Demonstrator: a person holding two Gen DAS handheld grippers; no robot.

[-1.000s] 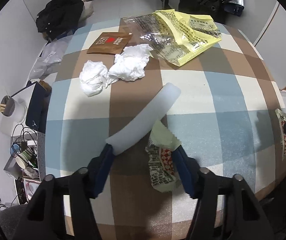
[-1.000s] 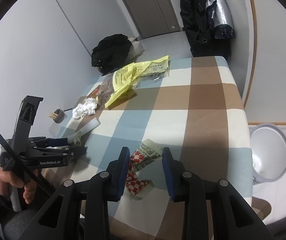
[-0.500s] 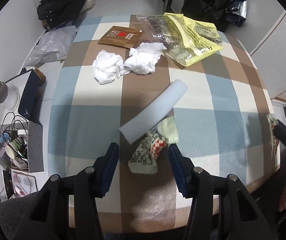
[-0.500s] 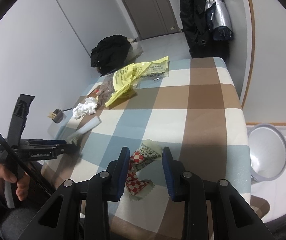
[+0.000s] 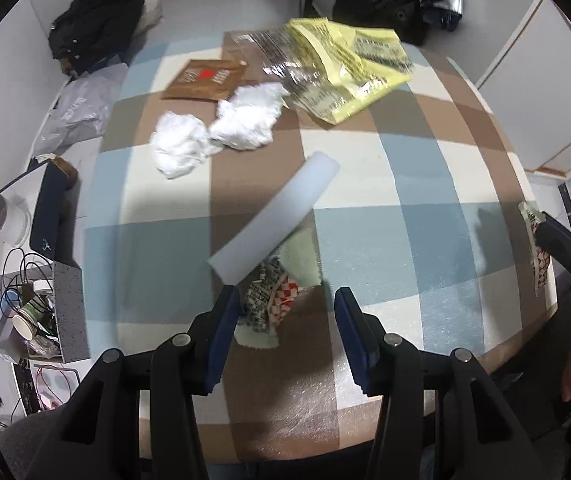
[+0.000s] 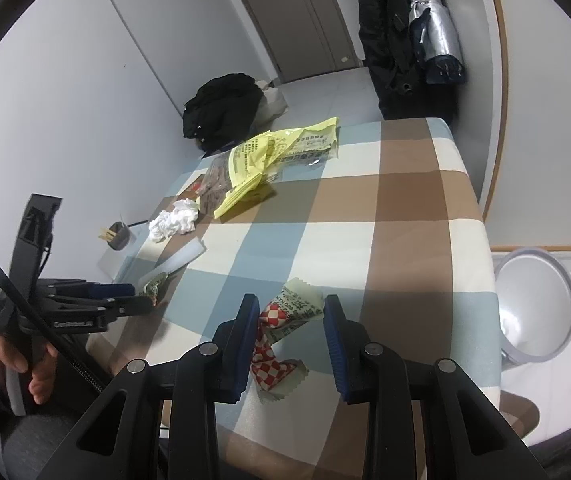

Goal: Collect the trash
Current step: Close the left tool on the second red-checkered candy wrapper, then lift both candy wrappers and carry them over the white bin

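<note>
Left tongs (image 5: 285,312) stand apart over the checked wrapper (image 5: 273,300) on the table (image 5: 405,240); contact unclear, so centre it clear of the white strip (image 5: 273,216) before clamping.

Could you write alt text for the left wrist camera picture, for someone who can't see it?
The left gripper hangs over a checked tablecloth, its jaws either side of a red-checked snack wrapper tucked under a white foam strip. Farther off lie two crumpled tissues, a brown packet and a yellow bag.
</note>
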